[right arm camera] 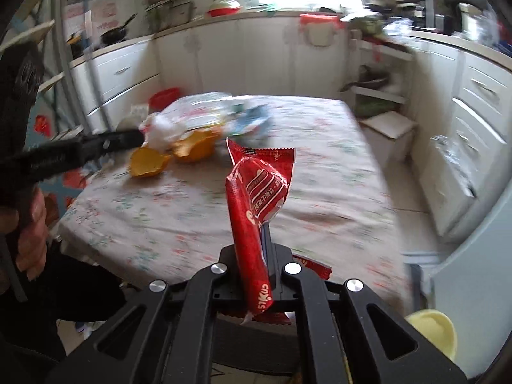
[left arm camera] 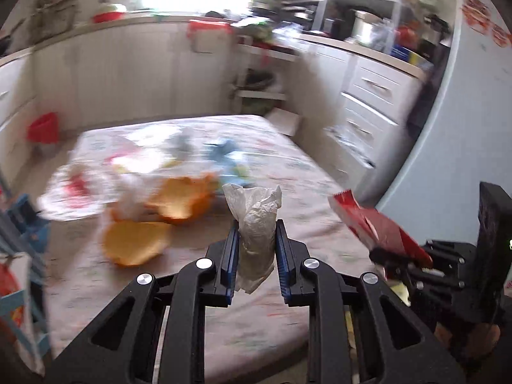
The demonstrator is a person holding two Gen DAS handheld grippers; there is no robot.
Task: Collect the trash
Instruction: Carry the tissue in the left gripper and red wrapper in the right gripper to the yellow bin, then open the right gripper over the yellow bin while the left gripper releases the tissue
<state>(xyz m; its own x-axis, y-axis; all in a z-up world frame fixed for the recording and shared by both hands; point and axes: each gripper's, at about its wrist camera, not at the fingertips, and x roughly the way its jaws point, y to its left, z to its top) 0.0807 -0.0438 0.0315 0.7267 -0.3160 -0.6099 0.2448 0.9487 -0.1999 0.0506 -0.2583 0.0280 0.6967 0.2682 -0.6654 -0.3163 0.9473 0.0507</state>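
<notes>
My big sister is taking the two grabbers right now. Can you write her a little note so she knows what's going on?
Left gripper: shut on a crumpled white tissue, held above the table.
Right gripper: shut on a red snack wrapper, also lifted.
Done: two bits of trash picked up, neither dropped off yet.
Left: orange peels and a blurry pile of plastic bags and wrappers sit at the table's far left. No trash bin can be clearly made out in either view.
</notes>
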